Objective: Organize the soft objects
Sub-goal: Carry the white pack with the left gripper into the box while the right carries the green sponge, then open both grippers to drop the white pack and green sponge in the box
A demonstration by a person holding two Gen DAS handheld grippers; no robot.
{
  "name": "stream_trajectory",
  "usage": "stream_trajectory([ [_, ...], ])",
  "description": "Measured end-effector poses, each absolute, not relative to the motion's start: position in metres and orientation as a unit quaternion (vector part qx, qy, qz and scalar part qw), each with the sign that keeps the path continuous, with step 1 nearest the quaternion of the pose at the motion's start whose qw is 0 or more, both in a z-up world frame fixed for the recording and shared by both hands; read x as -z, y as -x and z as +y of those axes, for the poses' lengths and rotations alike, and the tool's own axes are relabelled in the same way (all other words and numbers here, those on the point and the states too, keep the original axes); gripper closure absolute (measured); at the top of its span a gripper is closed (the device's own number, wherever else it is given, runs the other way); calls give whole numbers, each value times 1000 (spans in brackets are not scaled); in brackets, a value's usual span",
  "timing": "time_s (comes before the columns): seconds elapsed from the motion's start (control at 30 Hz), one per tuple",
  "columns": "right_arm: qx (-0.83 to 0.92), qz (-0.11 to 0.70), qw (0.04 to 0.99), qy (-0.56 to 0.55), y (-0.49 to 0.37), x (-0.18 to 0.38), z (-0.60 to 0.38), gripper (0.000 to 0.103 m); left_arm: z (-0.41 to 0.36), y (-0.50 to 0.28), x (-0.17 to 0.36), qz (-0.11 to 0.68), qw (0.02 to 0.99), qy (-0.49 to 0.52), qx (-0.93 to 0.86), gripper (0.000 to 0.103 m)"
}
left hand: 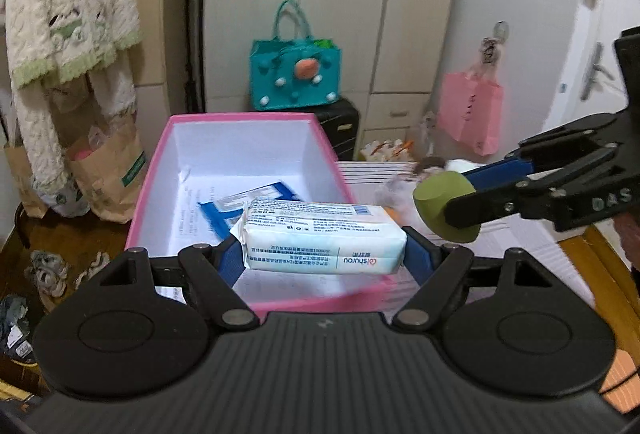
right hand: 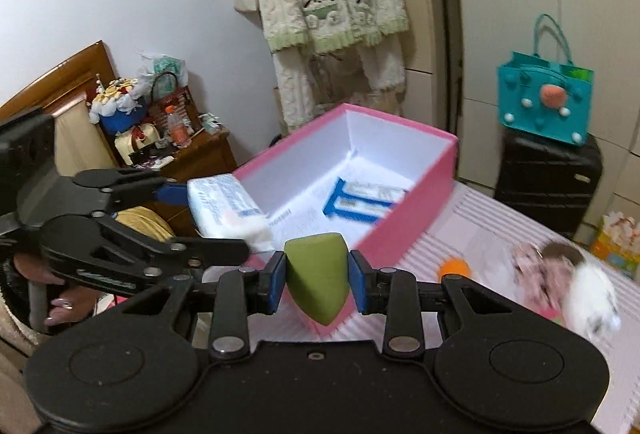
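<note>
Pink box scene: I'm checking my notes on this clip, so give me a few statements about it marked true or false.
1. The left gripper holds a tissue pack. True.
2. The right gripper is empty. False: it grips a green sponge.
3. The pink box already holds blue packets. True.
4. The teal bag lies inside the box. False: it stands on a black suitcase.

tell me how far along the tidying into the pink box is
Done: a blue-and-white packet lies in the pink cardboard box. In hand: the left gripper holds a white tissue pack over it; the right gripper holds a green teardrop sponge. Left: a furry white toy on the striped bedding.
</note>
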State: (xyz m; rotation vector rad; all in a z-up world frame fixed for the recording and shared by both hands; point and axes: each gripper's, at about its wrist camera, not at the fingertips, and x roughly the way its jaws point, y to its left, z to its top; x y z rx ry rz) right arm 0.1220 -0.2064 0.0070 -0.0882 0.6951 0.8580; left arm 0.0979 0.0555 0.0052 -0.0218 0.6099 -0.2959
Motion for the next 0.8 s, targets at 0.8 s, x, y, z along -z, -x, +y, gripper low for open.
stream_trajectory([
  [0.8,-369,415,831,35,-333,44,-91,64,69,-292,47,407,909,-36,78,26],
])
